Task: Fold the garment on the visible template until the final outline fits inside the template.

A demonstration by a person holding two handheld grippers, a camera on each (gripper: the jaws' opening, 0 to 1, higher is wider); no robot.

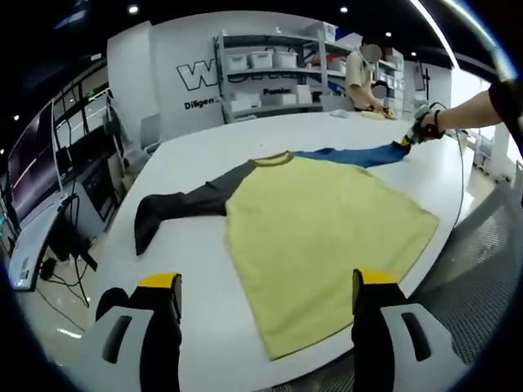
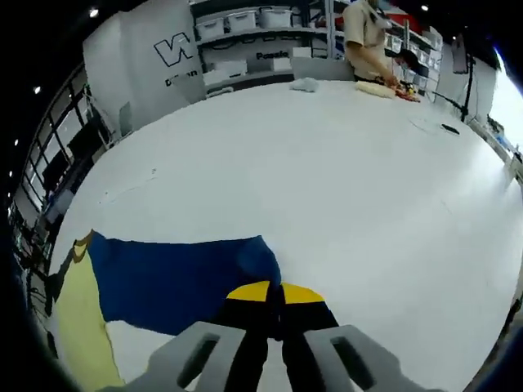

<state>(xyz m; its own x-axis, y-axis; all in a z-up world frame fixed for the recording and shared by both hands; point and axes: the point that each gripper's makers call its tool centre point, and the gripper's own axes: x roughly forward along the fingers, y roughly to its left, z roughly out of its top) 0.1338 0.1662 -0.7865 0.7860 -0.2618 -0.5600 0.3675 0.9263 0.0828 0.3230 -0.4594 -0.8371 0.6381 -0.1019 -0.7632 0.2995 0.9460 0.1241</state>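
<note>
On the white table, your long-sleeved shirt lies flat with its yellow body spread toward the near edge; use that shirt as your landmark. Its hem corner comes close to the table's near rim, while its right side runs near the curved edge beside the grey perforated surface. From the collar, the dark grey sleeve stretches out to the left and bends back toward you, with bare tabletop all around it. The blue sleeve is drawn out straight beyond the collar, toward the far side.

Your left gripper hangs above the shirt's hem edge, jaws wide apart and holding nothing. Your right gripper has its yellow-tipped jaws pressed together on the cuff end of the blue sleeve; in the left gripper view you see it at the sleeve's far tip.

Beyond the blue sleeve, you have a broad stretch of open white tabletop. At the table's far edge a person works over small items, well apart from the shirt, with shelving behind.
</note>
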